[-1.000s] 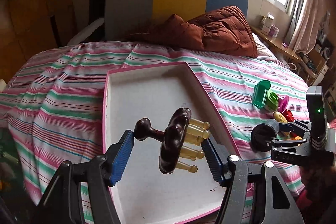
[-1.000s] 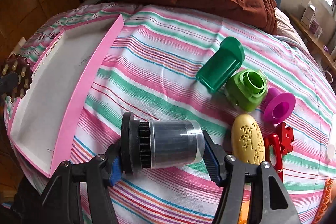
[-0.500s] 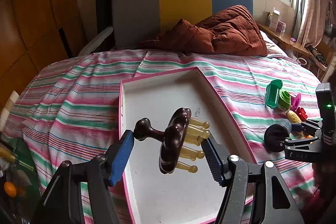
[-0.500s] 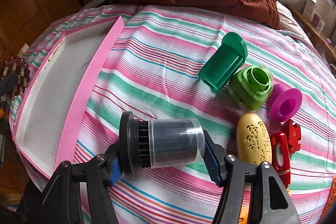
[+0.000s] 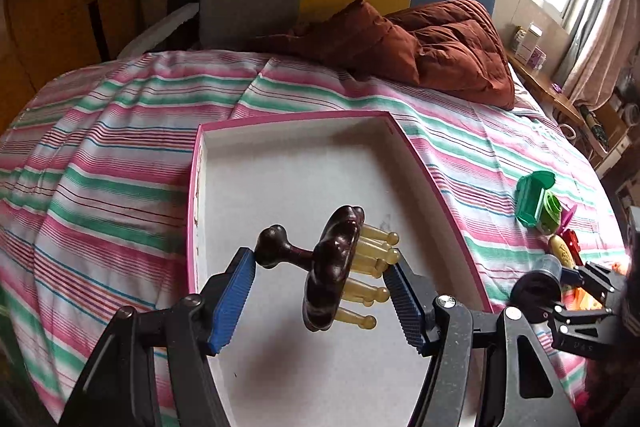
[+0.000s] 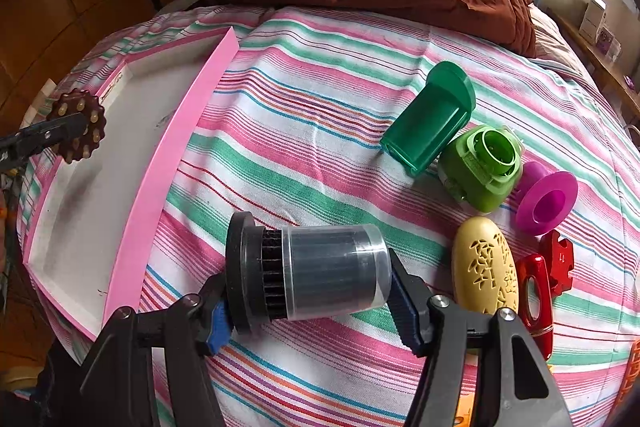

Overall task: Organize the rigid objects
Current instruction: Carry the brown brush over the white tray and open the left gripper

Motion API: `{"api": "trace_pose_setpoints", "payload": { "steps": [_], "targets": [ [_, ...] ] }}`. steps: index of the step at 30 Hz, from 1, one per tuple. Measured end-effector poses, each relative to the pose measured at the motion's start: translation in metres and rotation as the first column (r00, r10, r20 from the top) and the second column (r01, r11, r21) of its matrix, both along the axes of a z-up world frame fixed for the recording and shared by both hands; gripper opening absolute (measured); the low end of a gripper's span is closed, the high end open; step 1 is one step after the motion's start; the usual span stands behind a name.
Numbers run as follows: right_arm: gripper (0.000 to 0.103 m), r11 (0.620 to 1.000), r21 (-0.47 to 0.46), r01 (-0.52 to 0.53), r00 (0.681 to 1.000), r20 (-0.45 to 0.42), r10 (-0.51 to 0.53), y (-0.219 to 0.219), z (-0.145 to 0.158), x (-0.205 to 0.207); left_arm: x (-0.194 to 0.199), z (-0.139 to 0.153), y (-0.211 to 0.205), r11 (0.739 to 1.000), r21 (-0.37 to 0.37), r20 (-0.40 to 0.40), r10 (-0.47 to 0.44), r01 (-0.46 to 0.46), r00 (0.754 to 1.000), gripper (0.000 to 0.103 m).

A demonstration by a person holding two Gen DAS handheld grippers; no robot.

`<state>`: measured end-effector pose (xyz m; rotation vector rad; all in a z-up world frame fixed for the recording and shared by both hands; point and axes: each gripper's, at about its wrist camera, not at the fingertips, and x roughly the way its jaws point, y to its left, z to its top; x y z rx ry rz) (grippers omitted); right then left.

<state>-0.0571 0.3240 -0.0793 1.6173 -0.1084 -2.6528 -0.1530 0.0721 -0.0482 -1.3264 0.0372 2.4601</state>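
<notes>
My left gripper (image 5: 320, 293) is shut on a dark wooden massager (image 5: 332, 273) with pale pegs and holds it above the near part of the pink-rimmed white tray (image 5: 296, 167). The massager also shows at the left of the right wrist view (image 6: 78, 125). My right gripper (image 6: 310, 301) is shut on a black brush in a clear cap (image 6: 308, 265), lying sideways just above the striped bedspread, right of the tray's pink wall (image 6: 176, 163). The right gripper also shows in the left wrist view (image 5: 560, 291).
A dark green cylinder (image 6: 430, 119), a light green cup (image 6: 482, 167), a magenta funnel-shaped piece (image 6: 546, 201), a cream oval case (image 6: 486, 265) and red pieces (image 6: 540, 291) lie on the bed at right. A brown quilt (image 5: 420, 47) lies at the far end.
The left wrist view has shifted: the tray now sits more centred under the massager. The right gripper with the brush has barely moved.
</notes>
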Motion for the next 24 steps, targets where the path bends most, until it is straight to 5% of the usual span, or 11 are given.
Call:
{"api": "trace_pose_setpoints", "payload": {
  "steps": [12,24],
  "targets": [
    [0.065,1.0,0.019,-0.003,1.0,-0.003,0.003,-0.001,0.003,0.001,-0.056,-0.014,0.003,0.994,-0.093,-0.026,0.063,-0.065,0.998,0.074],
    [0.065,1.0,0.021,0.002,1.0,-0.009,-0.002,-0.002,0.004,0.002,0.012,0.013,-0.023,0.992,-0.04,-0.1,0.112,-0.116,0.989,0.081]
  ]
}}
